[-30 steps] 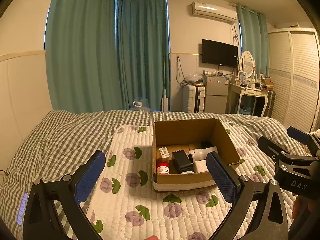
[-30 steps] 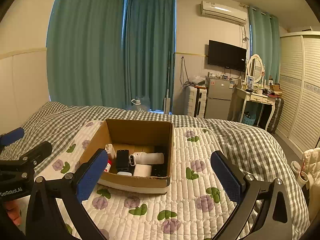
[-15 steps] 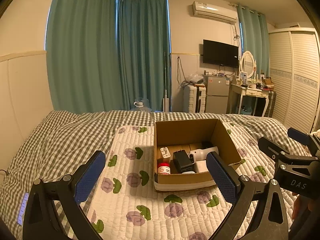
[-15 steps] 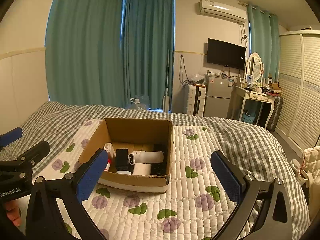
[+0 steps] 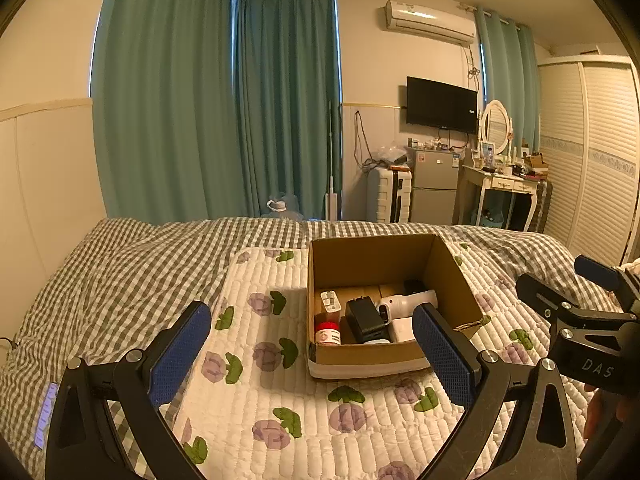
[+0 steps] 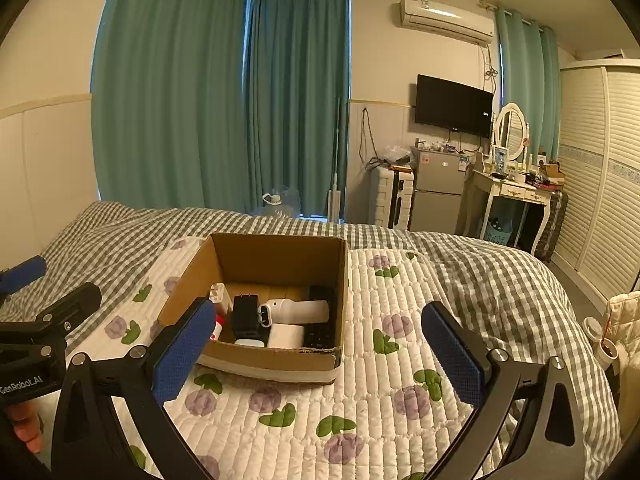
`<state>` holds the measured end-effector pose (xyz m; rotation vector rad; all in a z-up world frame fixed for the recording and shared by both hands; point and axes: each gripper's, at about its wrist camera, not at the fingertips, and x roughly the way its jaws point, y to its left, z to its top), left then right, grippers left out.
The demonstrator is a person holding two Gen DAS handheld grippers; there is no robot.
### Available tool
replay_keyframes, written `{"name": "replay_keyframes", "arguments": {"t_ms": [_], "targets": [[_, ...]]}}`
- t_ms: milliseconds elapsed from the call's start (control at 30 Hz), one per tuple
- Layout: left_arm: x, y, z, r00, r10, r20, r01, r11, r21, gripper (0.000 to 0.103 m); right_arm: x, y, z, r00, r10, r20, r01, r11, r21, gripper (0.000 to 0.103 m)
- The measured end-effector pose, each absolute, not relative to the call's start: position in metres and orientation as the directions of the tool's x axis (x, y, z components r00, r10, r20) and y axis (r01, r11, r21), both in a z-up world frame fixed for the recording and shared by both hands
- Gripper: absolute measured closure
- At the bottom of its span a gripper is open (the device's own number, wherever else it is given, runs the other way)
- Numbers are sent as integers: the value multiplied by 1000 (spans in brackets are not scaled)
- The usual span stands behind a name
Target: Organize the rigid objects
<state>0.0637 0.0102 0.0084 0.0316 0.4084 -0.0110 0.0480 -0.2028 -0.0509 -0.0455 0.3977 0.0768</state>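
An open cardboard box point(image 5: 456, 280) point(image 6: 188, 280) sits on a white floral quilted mat on the bed. Inside lie a black charger point(image 5: 364, 318) point(image 6: 245, 314), a white cylindrical device point(image 5: 408, 304) point(image 6: 296, 312), a red-capped bottle point(image 5: 328, 332), a white plug point(image 5: 330, 300) point(image 6: 218, 294), a white block point(image 6: 286, 336) and a black remote point(image 6: 320, 332). My left gripper point(image 5: 312, 354) is open and empty, held short of the box. My right gripper point(image 6: 318, 354) is open and empty, also short of the box.
The floral mat point(image 5: 260, 360) lies on a grey checked bedspread point(image 5: 120, 280). Teal curtains point(image 5: 220, 120), a suitcase point(image 5: 390, 196), a small fridge point(image 5: 434, 188), a dressing table point(image 5: 504, 188) and a wardrobe point(image 5: 600, 160) stand beyond the bed.
Both grippers have drifted slightly back from the box; both stay open and empty. The box contents have not moved.
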Motion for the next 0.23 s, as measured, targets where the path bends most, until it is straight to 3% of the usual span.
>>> {"name": "replay_keyframes", "arguments": {"t_ms": [233], "targets": [[64,10,5,912,-17,-410,28,999,22,0,48,-202,-53,918,59,-391,-77,997,-30,0]]}}
